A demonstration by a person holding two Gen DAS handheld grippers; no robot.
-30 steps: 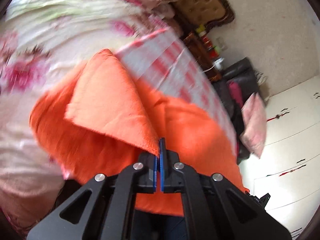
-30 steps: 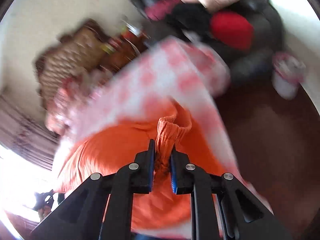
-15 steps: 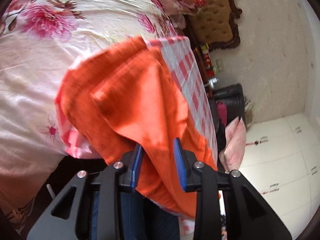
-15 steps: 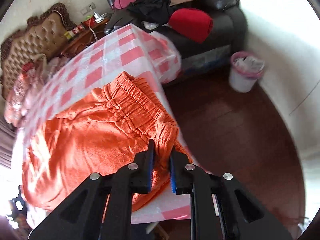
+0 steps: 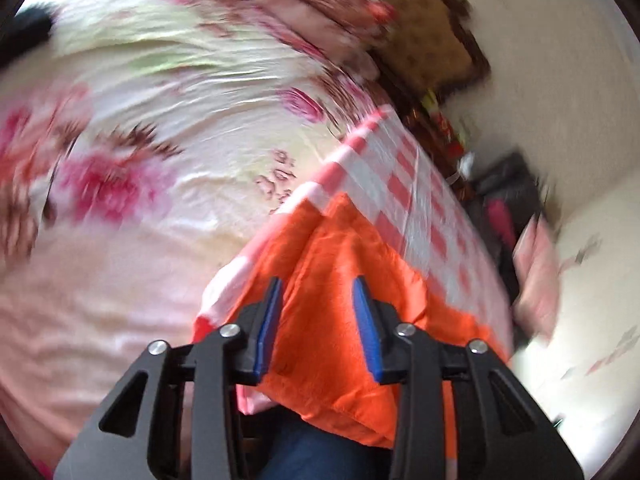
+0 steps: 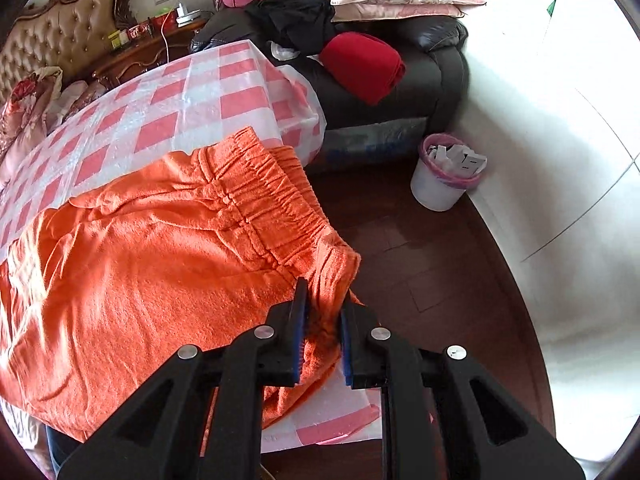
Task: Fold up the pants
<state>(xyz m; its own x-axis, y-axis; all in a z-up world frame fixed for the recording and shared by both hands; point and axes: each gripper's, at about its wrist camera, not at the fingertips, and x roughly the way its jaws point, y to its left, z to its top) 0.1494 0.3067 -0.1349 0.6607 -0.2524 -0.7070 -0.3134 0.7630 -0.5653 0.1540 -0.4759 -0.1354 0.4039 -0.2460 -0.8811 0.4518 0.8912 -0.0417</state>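
Orange pants (image 6: pixel 160 260) lie spread on a table with a red-and-white checked cloth (image 6: pixel 192 92), the elastic waistband toward the table's right end. My right gripper (image 6: pixel 324 292) is shut on the near corner of the waistband, at the table's front edge. In the blurred left wrist view the pants' other end (image 5: pixel 360 248) lies folded on the checked cloth (image 5: pixel 404 184). My left gripper (image 5: pixel 317 284) hovers over it with its jaws opening. The orange cloth shows between the blue pads, which do not press on it.
A bed with a floral cover (image 5: pixel 160 160) lies beyond the table's left end. A dark armchair (image 6: pixel 432 76) piled with clothes and cushions, a white waste bin (image 6: pixel 444 176) and a nightstand (image 6: pixel 152 48) stand to the right. The floor is dark wood. A person's blue trouser leg (image 5: pixel 320 452) is below.
My left gripper was shut on the orange cloth's edge; it has opened, let go and shifted along the table. The right gripper kept its grip as the waistband settled flat.
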